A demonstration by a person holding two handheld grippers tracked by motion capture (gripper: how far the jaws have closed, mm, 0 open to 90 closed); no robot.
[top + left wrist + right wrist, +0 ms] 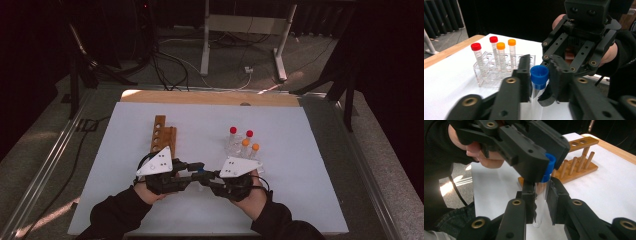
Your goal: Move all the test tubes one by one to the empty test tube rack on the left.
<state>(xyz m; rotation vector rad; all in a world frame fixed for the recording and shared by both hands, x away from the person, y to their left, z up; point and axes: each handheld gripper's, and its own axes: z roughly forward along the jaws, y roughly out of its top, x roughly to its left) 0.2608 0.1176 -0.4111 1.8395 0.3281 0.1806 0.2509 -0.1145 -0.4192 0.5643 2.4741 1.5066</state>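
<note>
Wooden rack: stands left of centre on the white surface, beyond the left gripper, its holes open.
Left gripper: its jaws are closed on the blue cap of a clear tube, seen in the left gripper view.
Tube position: held above the surface between the two grippers, near the front edge, with the cap end in the left jaws and the clear body in the right.
Right gripper: its jaws are narrow and press the tube's body just below the cap.
Clear rack: at the right, it holds two red-capped and two orange-capped tubes upright.
Step in hand: probably unscrewing or tightening the blue cap.
Next move: likely calls for one gripper twisting the cap while the other holds the body steady.
</note>
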